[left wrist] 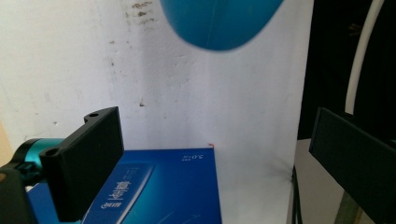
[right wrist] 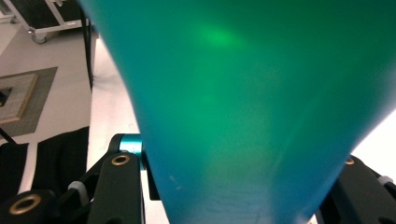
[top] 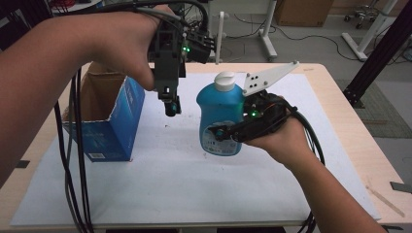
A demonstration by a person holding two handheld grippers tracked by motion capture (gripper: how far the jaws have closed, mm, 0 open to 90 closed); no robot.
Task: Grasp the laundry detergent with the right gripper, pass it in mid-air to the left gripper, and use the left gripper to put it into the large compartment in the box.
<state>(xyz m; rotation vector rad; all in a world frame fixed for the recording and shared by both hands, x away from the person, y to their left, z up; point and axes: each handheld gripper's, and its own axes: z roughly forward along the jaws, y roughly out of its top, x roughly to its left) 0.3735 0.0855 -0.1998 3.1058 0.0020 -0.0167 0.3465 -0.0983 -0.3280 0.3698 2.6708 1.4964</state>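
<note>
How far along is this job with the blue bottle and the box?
Done: the right gripper has clamped the blue bottle. In hand: the bottle is held upright beside the open blue box. Left, probably: putting it inside. The left gripper is open, above the box's edge.

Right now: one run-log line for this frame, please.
right gripper: shut on blue bottle, held upright off the white mat | left gripper: open, empty, above mat beside open blue box

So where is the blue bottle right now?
In the high view, the blue bottle sits near the middle of the table, held by the right gripper, to the right of the open blue box.
</note>
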